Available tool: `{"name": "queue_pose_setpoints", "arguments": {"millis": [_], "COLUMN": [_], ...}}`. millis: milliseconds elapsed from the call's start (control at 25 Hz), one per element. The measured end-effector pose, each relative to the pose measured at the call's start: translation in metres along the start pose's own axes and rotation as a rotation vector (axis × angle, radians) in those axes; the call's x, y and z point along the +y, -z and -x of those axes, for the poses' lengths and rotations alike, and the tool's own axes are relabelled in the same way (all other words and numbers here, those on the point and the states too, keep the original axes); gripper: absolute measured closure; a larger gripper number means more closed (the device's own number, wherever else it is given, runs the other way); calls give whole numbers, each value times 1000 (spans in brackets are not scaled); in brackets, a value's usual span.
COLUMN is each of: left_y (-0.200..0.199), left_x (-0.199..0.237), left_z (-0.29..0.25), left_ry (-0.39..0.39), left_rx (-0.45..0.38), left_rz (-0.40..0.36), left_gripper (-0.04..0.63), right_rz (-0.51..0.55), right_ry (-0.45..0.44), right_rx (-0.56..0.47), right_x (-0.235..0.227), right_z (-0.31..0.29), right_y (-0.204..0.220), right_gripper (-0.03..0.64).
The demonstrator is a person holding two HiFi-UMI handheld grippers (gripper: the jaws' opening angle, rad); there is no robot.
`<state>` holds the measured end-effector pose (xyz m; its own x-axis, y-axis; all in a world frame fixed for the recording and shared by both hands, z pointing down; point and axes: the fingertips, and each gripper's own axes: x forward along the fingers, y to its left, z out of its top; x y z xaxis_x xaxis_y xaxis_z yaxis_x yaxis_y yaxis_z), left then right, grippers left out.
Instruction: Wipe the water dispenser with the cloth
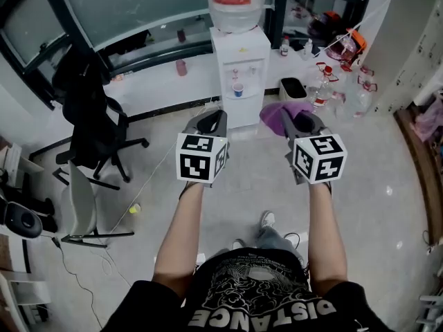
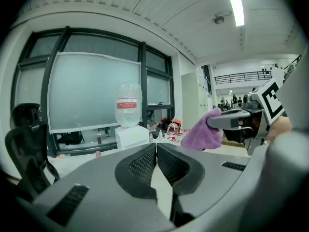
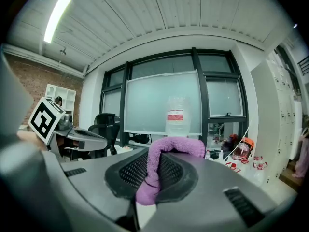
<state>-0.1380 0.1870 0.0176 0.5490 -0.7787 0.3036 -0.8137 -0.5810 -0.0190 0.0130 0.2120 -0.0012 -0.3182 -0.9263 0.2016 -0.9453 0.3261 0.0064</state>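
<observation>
Well short of the water dispenser (image 1: 239, 75), I have my right gripper (image 3: 155, 164) clamped on the purple cloth (image 3: 169, 146) and my left gripper (image 2: 156, 151) pressed together on nothing. I'd step closer, then press a broad fold flat against its white front.

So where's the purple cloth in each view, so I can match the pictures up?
Head view: upper middle, the cloth sits at the right hand-held gripper's tip, beside the dispenser's base.
Left gripper view: right of centre, hanging from the right hand-held gripper.
Right gripper view: centre, clamped between the jaws.
Shared landmark: the bottle atop the dispenser.
</observation>
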Motion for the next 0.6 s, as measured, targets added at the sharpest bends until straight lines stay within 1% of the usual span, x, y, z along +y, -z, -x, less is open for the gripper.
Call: {"name": "queue_pose_setpoints", "arguments": {"millis": [360, 600], "left_y": [-12, -22], "left_x": [19, 39], "left_z": [-59, -117], "left_ry": [-38, -98], "left_rx": [8, 30], "left_rz": [-3, 9], "left_gripper": [568, 568], "right_rz": [-11, -29], "right_ry": [-48, -108], "right_rx": [-8, -4], "right_x": [-36, -75], "right_z": [-55, -113], "right_y": [-1, -2], "right_gripper": [575, 575]}}
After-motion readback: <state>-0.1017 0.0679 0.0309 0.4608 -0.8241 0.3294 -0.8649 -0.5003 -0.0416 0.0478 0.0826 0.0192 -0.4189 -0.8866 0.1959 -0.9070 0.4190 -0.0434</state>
